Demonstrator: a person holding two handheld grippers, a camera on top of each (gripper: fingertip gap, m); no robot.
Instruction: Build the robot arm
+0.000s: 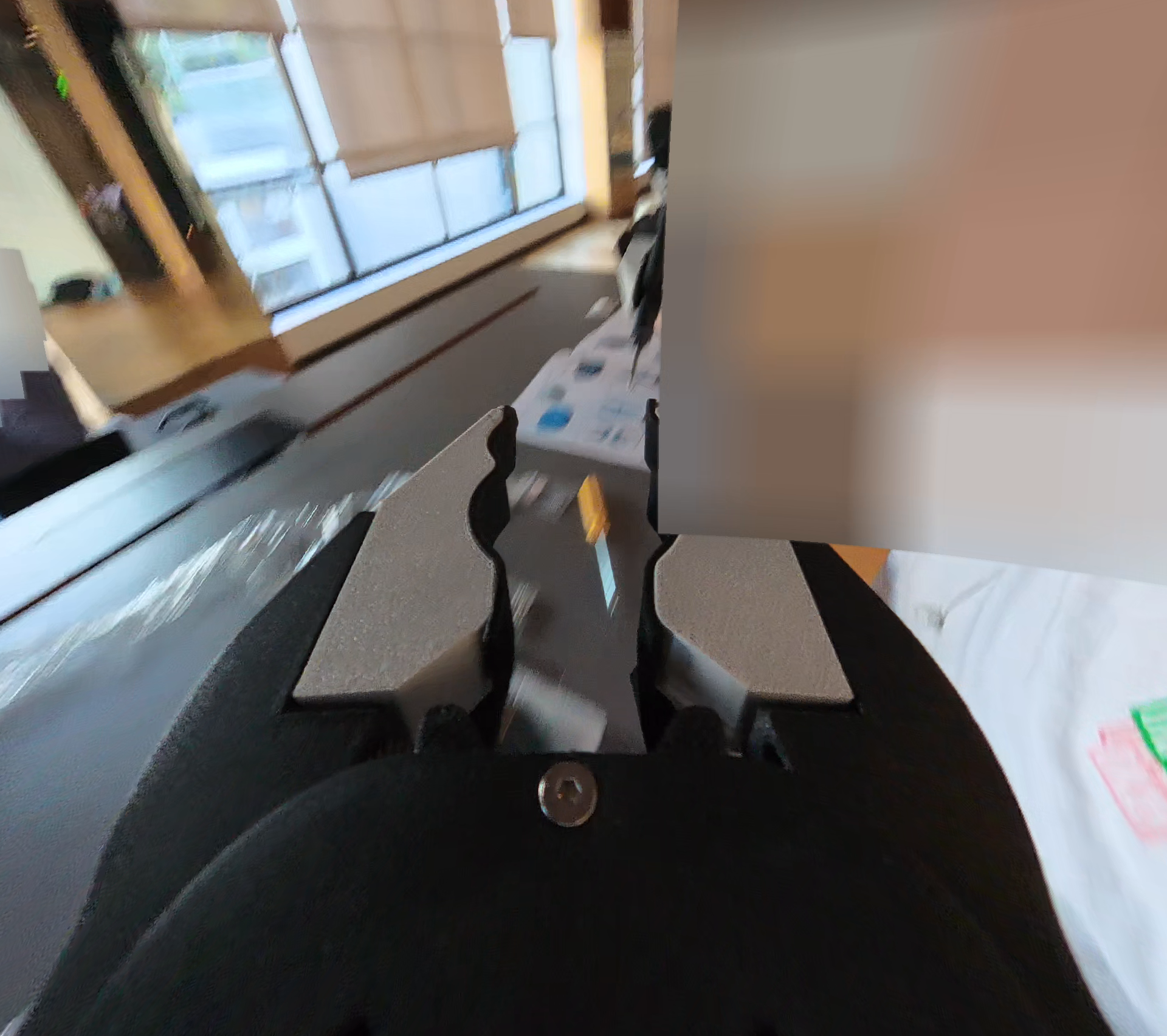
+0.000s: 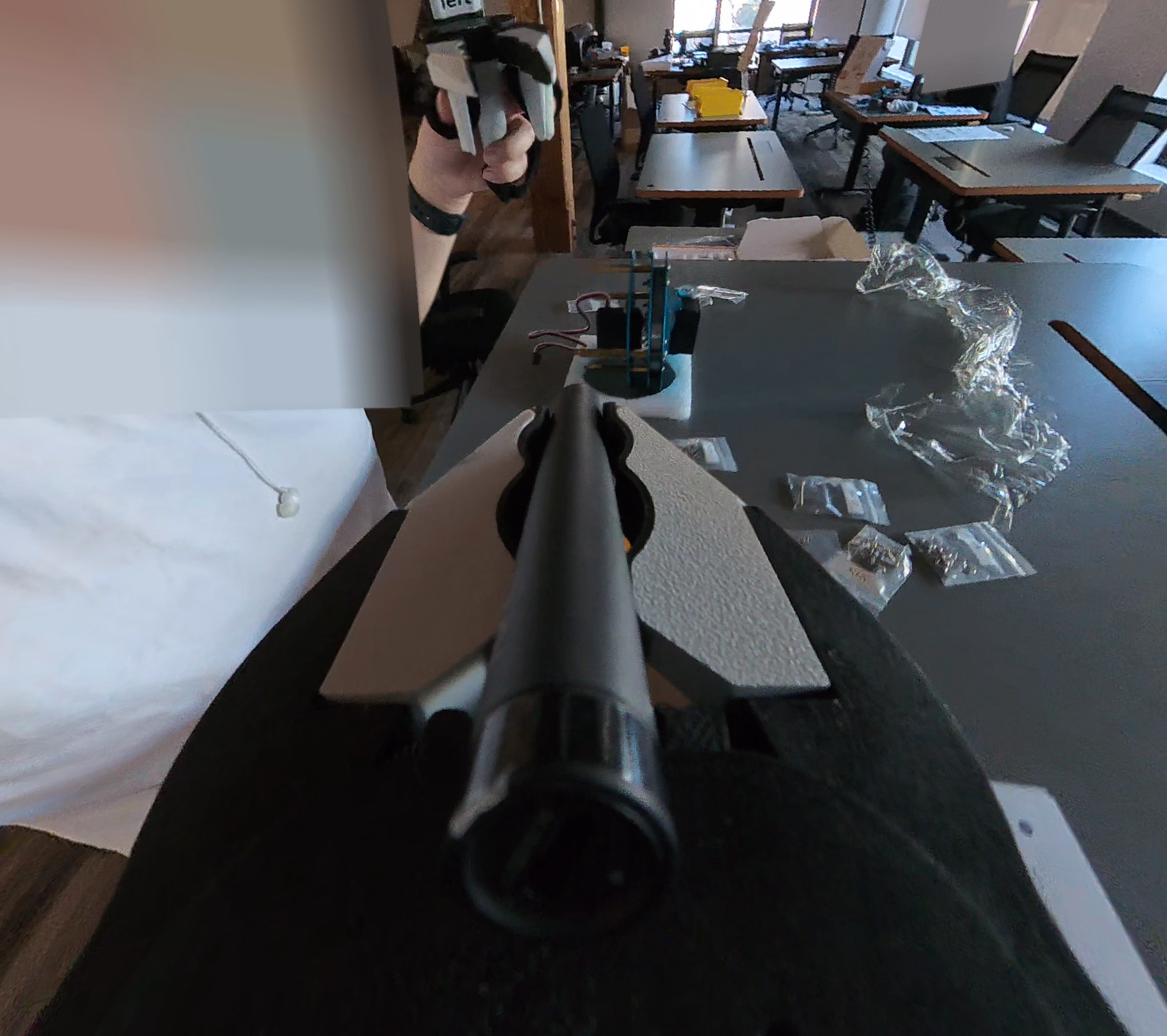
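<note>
My right gripper (image 2: 574, 413) is shut on a long dark grey cylindrical tool (image 2: 568, 627) that runs along the fingers, its thick end toward the camera. Its tip points at a small blue frame with black servos and wires (image 2: 644, 330), which stands on a white foam pad on the grey table (image 2: 821, 658). My left gripper (image 1: 578, 418) is open and empty, with a blurred grey surface behind it; a blurred patch hides its right fingertip. In the right wrist view the left gripper (image 2: 492, 78) is raised high at the left in a person's hand, away from the table.
Small clear bags of hardware (image 2: 972, 551) and crumpled clear plastic (image 2: 966, 362) lie on the table to the right. A wooden post (image 2: 537, 122) stands behind the raised gripper. Desks, chairs and yellow bins (image 2: 713, 96) fill the room behind. A white shirt (image 2: 158, 564) is close on the left.
</note>
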